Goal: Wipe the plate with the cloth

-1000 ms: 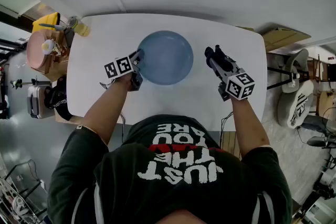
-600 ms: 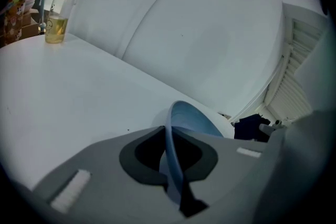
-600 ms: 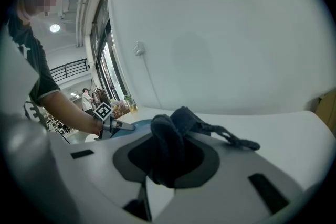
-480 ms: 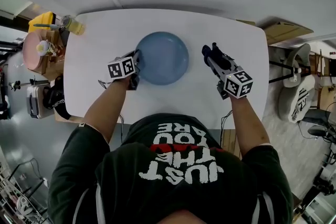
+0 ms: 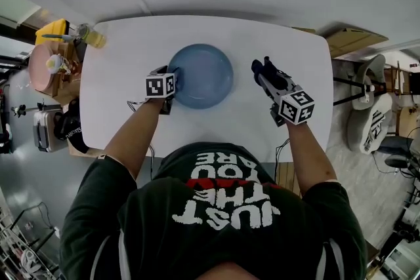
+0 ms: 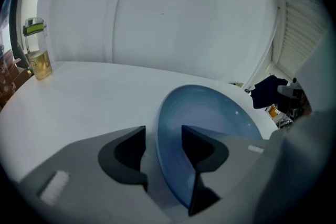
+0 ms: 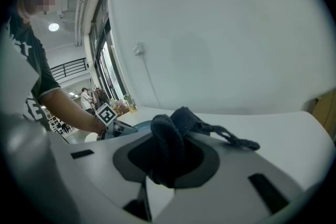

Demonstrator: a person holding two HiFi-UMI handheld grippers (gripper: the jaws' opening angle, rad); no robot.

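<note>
A round blue plate (image 5: 203, 74) lies mid-table on the white table (image 5: 131, 115). My left gripper (image 5: 172, 80) is at the plate's left rim. In the left gripper view the plate (image 6: 210, 113) has its rim running between the jaws of the left gripper (image 6: 163, 136). Those jaws are opening, and a gap shows on the outer side of the rim. To the right of the plate my right gripper (image 5: 262, 69) hovers, shut on a dark cloth (image 7: 173, 134). A loose end of the cloth trails off to the right.
A bottle of yellow liquid (image 5: 90, 36) stands at the table's far left corner, also in the left gripper view as the bottle (image 6: 37, 55). A small round side table (image 5: 49, 62) with clutter sits left of the table. Chairs (image 5: 371, 108) stand to the right.
My left gripper has rolled so its marker cube now faces up, and it has sunk slightly at the plate's left rim. The right gripper has stayed put with the cloth.
</note>
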